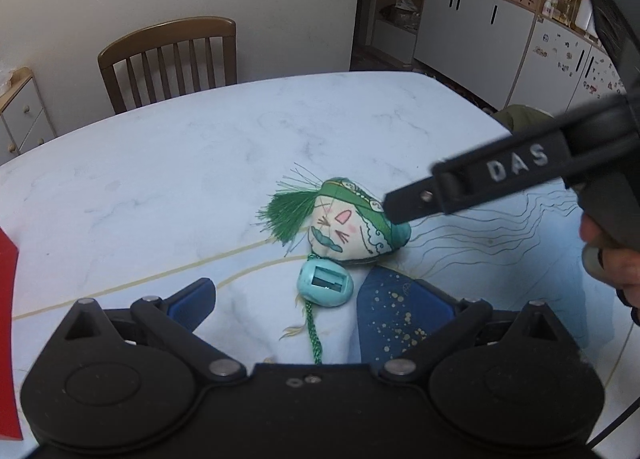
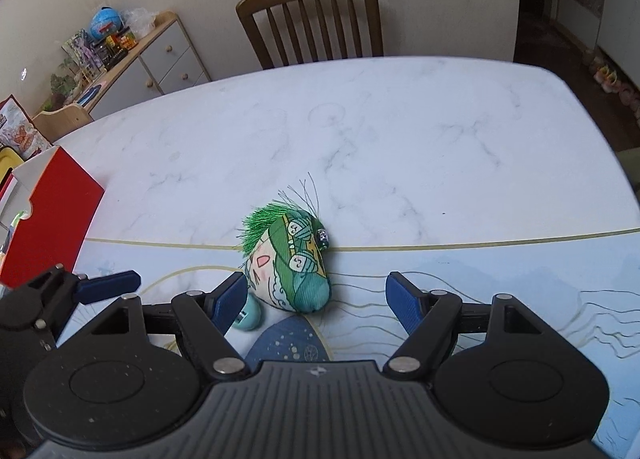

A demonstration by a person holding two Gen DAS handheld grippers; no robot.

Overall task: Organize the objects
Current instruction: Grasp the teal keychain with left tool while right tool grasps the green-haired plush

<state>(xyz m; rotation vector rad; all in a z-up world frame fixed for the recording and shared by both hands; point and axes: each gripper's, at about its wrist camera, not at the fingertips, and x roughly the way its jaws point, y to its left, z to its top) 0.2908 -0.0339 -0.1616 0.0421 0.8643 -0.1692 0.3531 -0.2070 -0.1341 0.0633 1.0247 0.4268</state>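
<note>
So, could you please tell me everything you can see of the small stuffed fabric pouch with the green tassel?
The stuffed fabric pouch is a plump, rounded cloth sachet printed with a cat-like face, pink nose, whiskers and green yarn-ball bands. A shiny green tassel fans from one end; a braided green cord trails from the other. It lies on its side on the table, beside a pale blue sharpener. Neither gripper holds it.
</note>
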